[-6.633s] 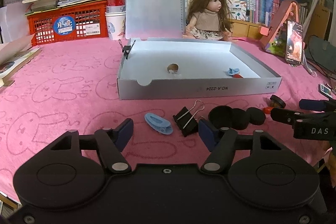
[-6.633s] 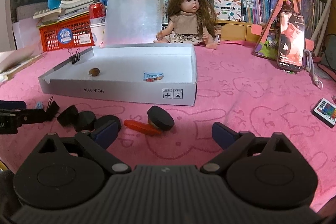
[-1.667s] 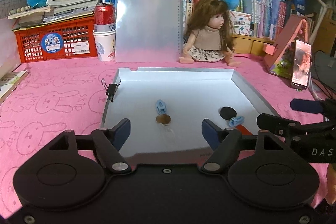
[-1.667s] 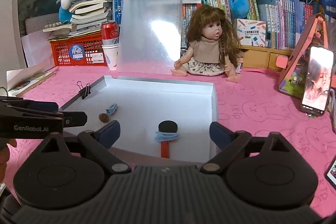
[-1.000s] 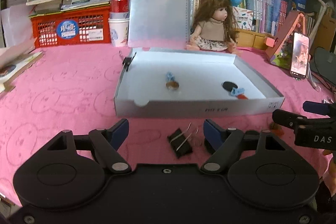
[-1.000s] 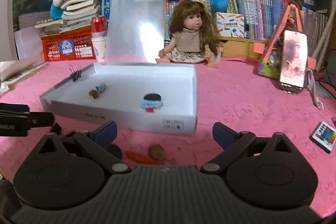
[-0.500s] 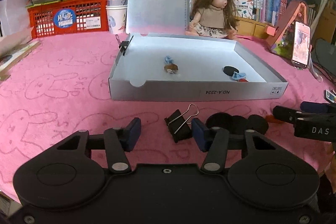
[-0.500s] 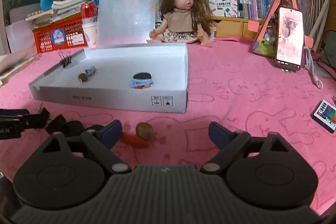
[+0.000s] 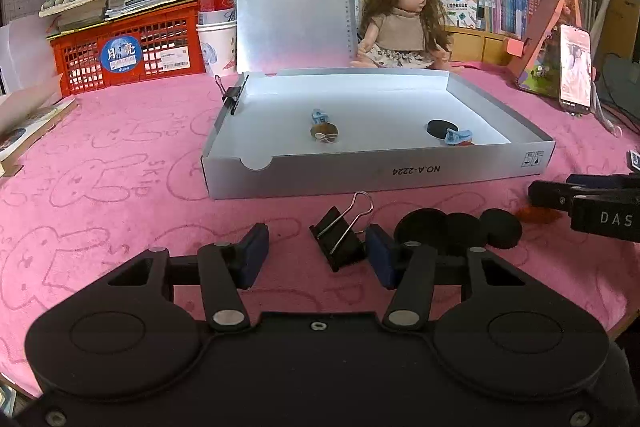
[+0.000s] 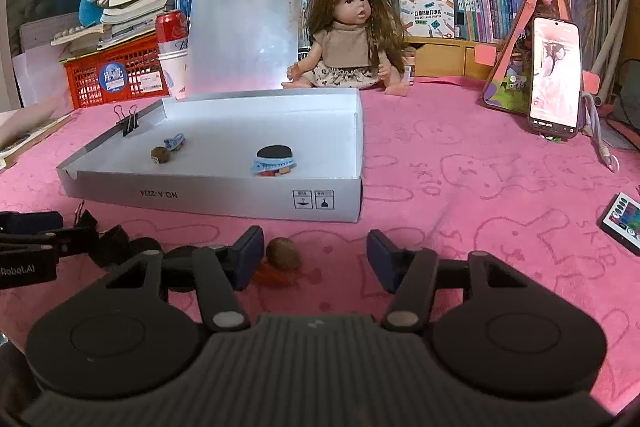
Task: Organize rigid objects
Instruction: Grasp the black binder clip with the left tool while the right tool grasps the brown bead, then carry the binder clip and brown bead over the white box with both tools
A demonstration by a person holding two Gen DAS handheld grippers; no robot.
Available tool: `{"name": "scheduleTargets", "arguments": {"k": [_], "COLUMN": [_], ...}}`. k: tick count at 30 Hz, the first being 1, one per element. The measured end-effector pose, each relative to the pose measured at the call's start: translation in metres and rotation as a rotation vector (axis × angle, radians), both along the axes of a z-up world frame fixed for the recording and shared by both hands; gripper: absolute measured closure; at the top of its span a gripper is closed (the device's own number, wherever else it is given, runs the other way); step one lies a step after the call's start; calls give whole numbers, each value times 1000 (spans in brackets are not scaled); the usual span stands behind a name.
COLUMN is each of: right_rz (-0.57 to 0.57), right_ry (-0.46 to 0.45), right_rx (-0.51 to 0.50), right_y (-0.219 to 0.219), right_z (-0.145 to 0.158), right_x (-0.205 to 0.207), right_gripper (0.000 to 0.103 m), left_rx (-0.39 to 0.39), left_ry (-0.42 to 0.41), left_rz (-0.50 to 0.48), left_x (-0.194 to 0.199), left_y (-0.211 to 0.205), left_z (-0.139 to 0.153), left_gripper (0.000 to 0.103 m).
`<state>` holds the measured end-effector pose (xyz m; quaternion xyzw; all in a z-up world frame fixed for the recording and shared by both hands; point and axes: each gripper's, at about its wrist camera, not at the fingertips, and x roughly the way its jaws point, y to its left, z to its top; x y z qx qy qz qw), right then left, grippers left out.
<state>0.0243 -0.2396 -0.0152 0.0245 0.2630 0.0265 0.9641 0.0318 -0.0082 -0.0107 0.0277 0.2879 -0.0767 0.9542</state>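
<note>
1. Pink rabbit-print cloth (image 9: 100, 163) covers the table, with a doll (image 9: 404, 23), a red crate (image 9: 128, 51) and shelves of books at twelve o'clock.
2. A shallow white box (image 9: 380, 175) lies open mid-table; inside it rest a blue clip (image 10: 174, 142) touching a brown nut (image 10: 160, 155), and a black disc (image 10: 276, 151) with another blue piece just at its six o'clock edge.
3. The left gripper (image 9: 318, 253) is released, its pads apart and clamping nothing; a black binder clip (image 9: 340, 233) lies between them, close to the three o'clock pad, whether touching it I cannot tell.
4. Three black discs (image 9: 456, 227) sit at that clip's three o'clock.
5. The right gripper (image 10: 316, 255) has just been closing; its pads flank a second brown nut (image 10: 283, 255) and an orange piece (image 10: 272, 277), neither clamped.
</note>
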Motion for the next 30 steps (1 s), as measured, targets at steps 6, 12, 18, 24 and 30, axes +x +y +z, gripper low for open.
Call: {"name": "scheduleTargets", "arguments": {"k": [6,12,18,24,30], "right_rz": [7,49,67,61,63], "right_ry": [0,-14,-37,-65,-88], "right_rx": [-12,-17,-15,-8,-3], "right_y": [3,10,14,13,15], "right_z": [-4,-3,1,12,21], "right_x": [0,-4,-7,-8,-8], "right_gripper": [57,81,81,81,81], "left_rx": [-1,-11,-23,-33,-46], "left_ry": [-1,0,1,-29,-54], "left_rz": [0,9,7,-2,-11], "left_x": [0,1,0,-7,-9], "left_y": [0,2,3,2,2], "left_z": [0,1,5,16,29], "left_gripper": [54,79,79,80,80]}}
